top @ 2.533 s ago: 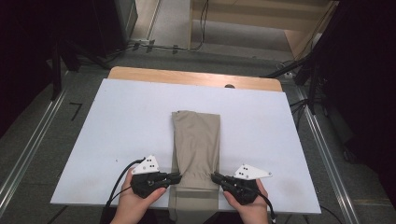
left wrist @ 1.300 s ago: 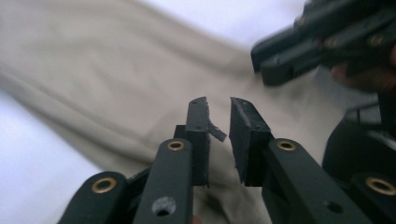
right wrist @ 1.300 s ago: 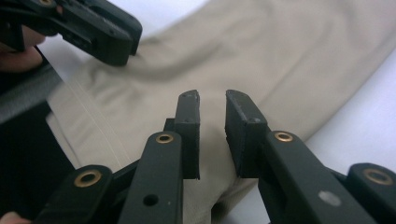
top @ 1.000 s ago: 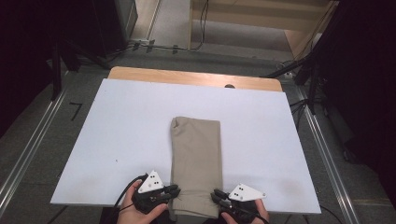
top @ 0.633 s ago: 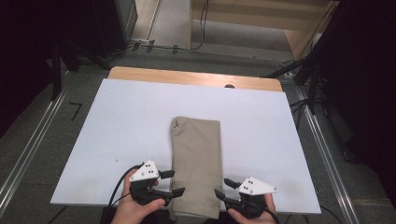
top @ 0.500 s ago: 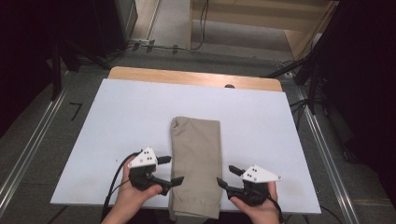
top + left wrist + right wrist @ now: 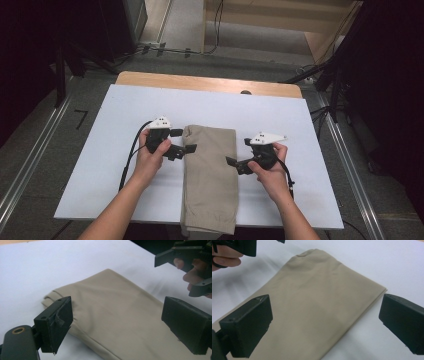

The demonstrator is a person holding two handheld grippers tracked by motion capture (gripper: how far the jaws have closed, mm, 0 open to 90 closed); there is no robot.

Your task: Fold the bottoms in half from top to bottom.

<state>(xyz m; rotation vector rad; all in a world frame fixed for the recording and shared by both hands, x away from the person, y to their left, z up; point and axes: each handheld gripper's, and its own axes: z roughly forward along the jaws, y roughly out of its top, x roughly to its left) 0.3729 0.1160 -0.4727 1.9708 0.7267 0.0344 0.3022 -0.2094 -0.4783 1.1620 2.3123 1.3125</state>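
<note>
While both of my grippers stand beside the folded trousers (image 7: 210,175), I judge the step in hand to be taking hold of the two long edges for another fold. That tan cloth lies lengthwise in the lower middle of the high view, on the white board (image 7: 90,165), its near end hanging over the bottom edge.

With my left gripper (image 7: 186,145) at the cloth's left edge and my right gripper (image 7: 231,161) at its right edge, both have just been opening their jaws; they now stand wide, nothing pinched. Seen from the left gripper view, the cloth sits between and beyond my two black pads (image 7: 55,325); the right gripper view shows the same, with the folded end toward the upper middle of the frame.

To do this well, I think I should come down level, slip one pad under each edge so all layers are caught, and close at matching spots so the fold stays square. Catching only the top layer could pull the stack apart.
</note>
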